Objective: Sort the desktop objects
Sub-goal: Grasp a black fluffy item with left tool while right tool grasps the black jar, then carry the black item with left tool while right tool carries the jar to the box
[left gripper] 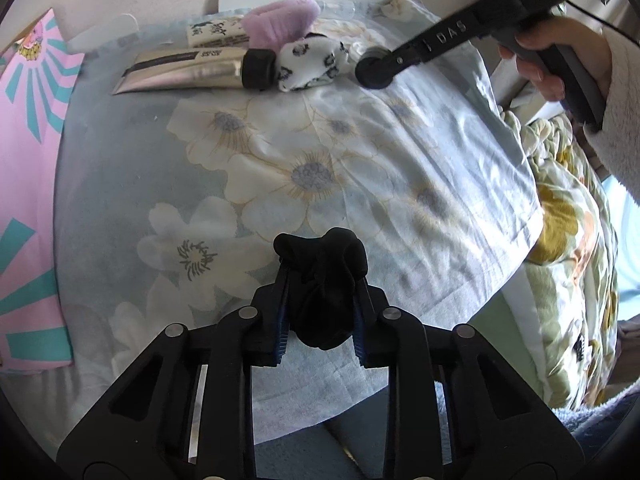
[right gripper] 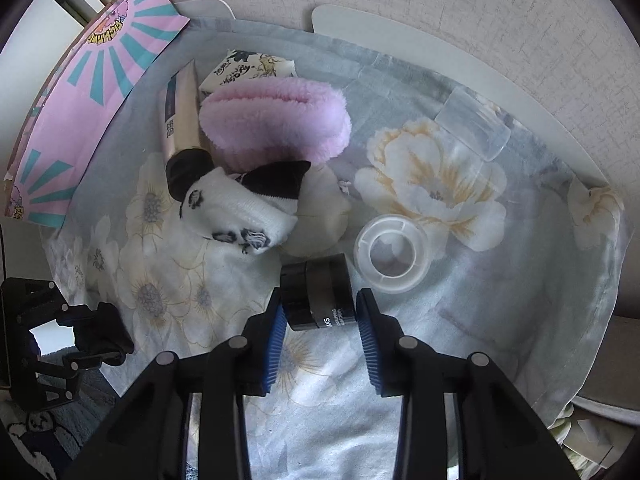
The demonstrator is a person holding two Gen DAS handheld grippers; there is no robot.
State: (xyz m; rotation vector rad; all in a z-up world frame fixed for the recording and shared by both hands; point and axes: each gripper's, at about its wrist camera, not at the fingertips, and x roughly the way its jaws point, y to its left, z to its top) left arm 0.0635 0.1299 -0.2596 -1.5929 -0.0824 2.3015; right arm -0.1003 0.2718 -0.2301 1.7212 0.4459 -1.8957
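Note:
My left gripper (left gripper: 320, 274) is shut on a bunched black sock (left gripper: 320, 252), held just over the floral cloth (left gripper: 320, 140). A short black jar (right gripper: 320, 284) lies on its side on the cloth, and my right gripper (right gripper: 319, 298) is shut on it, a blue pad pressing on each flank. In the left wrist view the jar (left gripper: 374, 70) shows as a round black disc at the tip of the right gripper, which a hand (left gripper: 560, 68) holds. The left gripper (right gripper: 100, 336) shows at the left edge of the right wrist view.
Past the jar lie a white sock with black print (right gripper: 240, 208), a silver tube with a black cap (right gripper: 180, 120), a fluffy pink band (right gripper: 276, 120), a small printed box (right gripper: 248, 68), a clear tape ring (right gripper: 392, 256) and a clear box (right gripper: 472, 128). A pink-and-teal carton (right gripper: 100, 92) borders the left.

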